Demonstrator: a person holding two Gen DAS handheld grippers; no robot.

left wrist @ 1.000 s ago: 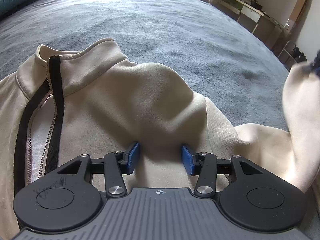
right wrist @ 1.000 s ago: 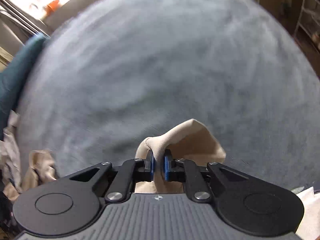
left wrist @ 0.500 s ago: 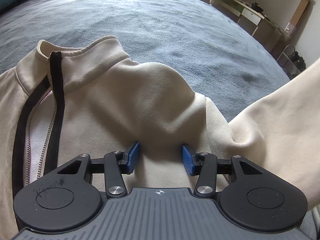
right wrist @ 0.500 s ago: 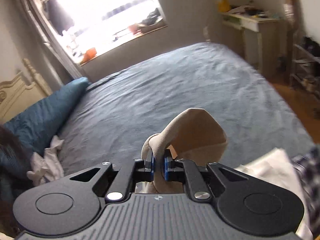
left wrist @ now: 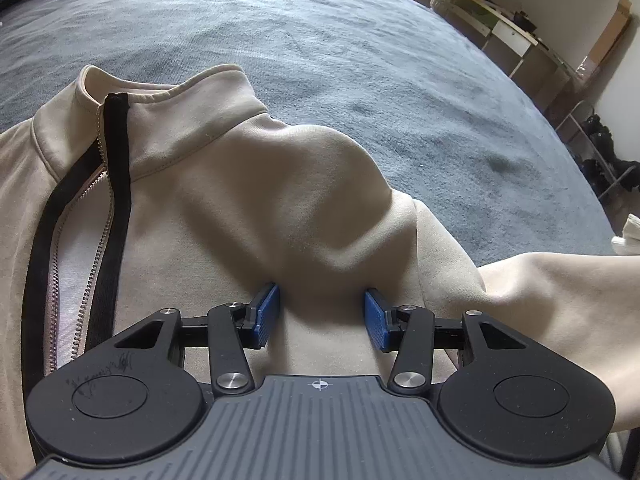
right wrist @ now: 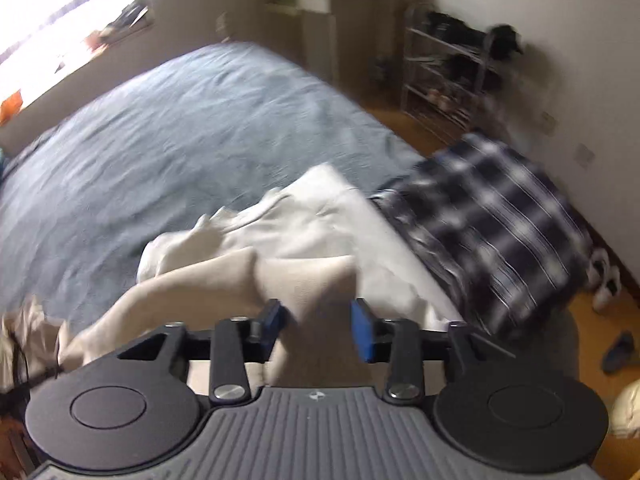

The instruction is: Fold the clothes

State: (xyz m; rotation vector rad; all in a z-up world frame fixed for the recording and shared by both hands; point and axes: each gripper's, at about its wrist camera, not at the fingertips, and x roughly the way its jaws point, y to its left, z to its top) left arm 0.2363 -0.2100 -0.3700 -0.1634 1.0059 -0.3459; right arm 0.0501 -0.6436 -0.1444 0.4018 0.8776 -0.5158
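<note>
Jacket (left wrist: 248, 208) flat on bed (left wrist: 360, 60), collar pointing away; left claw (left wrist: 320, 316) apart; right claw (right wrist: 318, 328) just opened, sleeve (right wrist: 320, 280) between.

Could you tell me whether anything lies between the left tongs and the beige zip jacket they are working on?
Nothing visible does. The left tongs sit directly over the beige jacket, jaws apart with bare jacket fabric between them. The jacket's own sleeve trails off to the right across the blue bedspread, clear of the tongs.
</note>
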